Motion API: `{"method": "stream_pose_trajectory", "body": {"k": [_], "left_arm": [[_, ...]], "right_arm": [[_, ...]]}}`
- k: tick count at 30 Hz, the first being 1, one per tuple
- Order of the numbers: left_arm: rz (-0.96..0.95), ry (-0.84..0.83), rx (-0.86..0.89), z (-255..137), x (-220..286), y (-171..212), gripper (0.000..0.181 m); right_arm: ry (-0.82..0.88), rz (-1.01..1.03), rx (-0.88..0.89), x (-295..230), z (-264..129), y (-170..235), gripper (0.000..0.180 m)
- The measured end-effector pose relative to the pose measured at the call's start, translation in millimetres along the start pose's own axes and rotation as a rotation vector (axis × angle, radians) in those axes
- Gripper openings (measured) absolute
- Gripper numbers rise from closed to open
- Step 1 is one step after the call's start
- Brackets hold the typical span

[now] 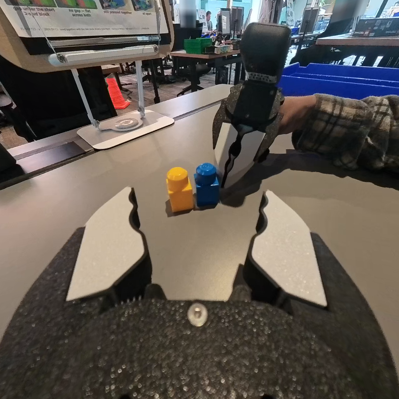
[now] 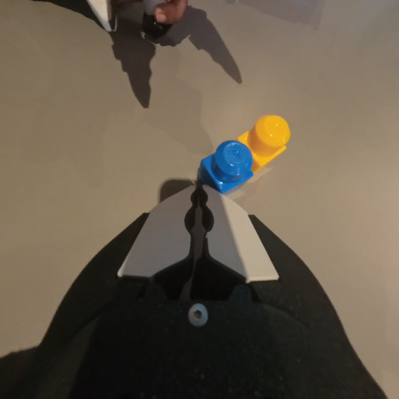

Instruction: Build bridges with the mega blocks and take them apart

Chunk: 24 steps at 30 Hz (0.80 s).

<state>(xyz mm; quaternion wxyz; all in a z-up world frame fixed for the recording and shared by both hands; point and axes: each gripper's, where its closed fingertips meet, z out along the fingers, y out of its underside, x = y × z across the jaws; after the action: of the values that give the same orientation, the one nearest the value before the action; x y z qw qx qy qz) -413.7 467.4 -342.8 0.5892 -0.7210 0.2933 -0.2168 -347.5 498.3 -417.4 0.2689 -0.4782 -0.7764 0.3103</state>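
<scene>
Left tool (image 1: 197,207) hangs low over the grey surface (image 1: 86,216) with its two white fingers (image 1: 112,233) spread wide apart and nothing between them. Ahead of it stand two single-stud mega blocks, both upright: a yellow block (image 1: 179,193) and a blue block (image 1: 206,187), side by side and touching or very nearly so, with the yellow one on the left in this view.

From the far side, the right tool (image 1: 223,186) comes down at a slant, clenched, its white fingers pressed together with only a wavy dark seam between them. Its tip rests at the base of the blue block, on the side away from the yellow one. A hand (image 1: 295,114) in a plaid sleeve (image 1: 349,129) grips its handle.

In the right wrist view, the right tool (image 2: 197,183) is likewise clamped on nothing, with its tip against the lower corner of the blue block (image 2: 226,170); the yellow block (image 2: 266,140) sits just beyond the blue one. Farther back on the surface stands a white stand base (image 1: 125,129), and a blue bin (image 1: 345,79) sits behind the sleeve.
</scene>
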Motion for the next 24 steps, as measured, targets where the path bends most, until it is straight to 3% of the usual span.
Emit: {"method": "stream_pose_trajectory", "body": {"k": [14,24], "left_arm": [[-0.03,-0.046,-0.071,3,-9,10,0.107],[-0.079,-0.007,-0.399,36,-2,51,0.117]], "right_arm": [[0.014,0.007,0.033,3,4,-8,0.001],[0.024,-0.007,0.044,2,3,-17,0.001]]}}
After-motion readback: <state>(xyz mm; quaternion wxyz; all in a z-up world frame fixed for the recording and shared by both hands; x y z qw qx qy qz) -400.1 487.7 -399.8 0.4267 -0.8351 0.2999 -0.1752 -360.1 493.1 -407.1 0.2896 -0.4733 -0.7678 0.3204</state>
